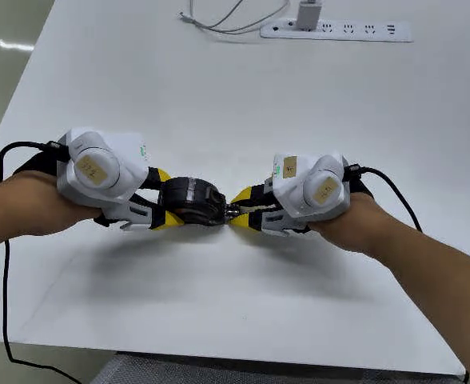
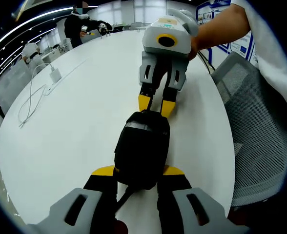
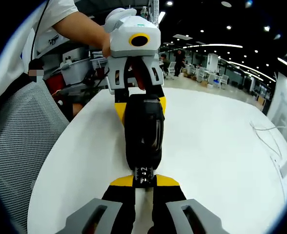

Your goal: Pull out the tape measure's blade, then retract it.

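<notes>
Tape measure [image 1: 191,200], head view: black, gripped between the two grippers over the middle of the bench [image 1: 219,104], nearer its near edge than its far one. Whether it rests on the surface or hangs just clear cannot be told.
Left gripper [image 1: 167,200], head view: jaws closed on the tape measure from either side, presumably to anchor it against the pull.
Right gripper [image 1: 239,210], head view: jaws narrow, pinching the end of the blade [image 1: 230,210] just beside the tape measure's mouth.
Far edge, head view: power strip [image 1: 339,30] and cable [image 1: 227,20], well apart from the work.
Left gripper view: own yellow tips clamp the tape measure [image 2: 142,146] at its rear. The right gripper [image 2: 156,106] meets its front end-on, so both line up along the blade's travel.
Right gripper view: own tips [image 3: 143,181] nipped together on the blade [image 3: 143,173], whose printed marks show. The left gripper [image 3: 141,105] holds the far side of the tape measure [image 3: 143,131].
Stage, judged: the blade is almost wholly inside, with only a short stub exposed.
Risk, judged: the thin blade may slip from so small a pinch.
</notes>
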The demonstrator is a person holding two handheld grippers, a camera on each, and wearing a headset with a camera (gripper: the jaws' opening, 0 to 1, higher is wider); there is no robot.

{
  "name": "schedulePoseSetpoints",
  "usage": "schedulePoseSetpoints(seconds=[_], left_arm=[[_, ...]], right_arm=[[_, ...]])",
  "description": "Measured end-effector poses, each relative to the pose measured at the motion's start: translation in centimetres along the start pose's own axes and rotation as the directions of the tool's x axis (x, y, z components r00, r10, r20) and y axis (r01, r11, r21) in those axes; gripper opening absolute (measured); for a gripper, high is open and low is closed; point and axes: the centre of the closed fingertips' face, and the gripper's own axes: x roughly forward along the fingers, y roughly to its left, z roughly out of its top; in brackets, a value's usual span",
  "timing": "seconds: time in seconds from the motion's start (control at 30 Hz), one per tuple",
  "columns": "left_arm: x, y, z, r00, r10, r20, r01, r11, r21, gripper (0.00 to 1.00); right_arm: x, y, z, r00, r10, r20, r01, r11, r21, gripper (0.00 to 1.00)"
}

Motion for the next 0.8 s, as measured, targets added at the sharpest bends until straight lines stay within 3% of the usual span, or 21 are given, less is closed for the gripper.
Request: schedulePoseSetpoints(seconds=[0.8], left_arm=[[0.0,-0.1,0.1,0.9999,0.004,0.01,-0.004,1.0,-0.006,0.26]], right_arm=[[-3.6,0.1,-2.8,0.9956,-0.017,-0.092,0.017,1.0,0.0,0.08]])
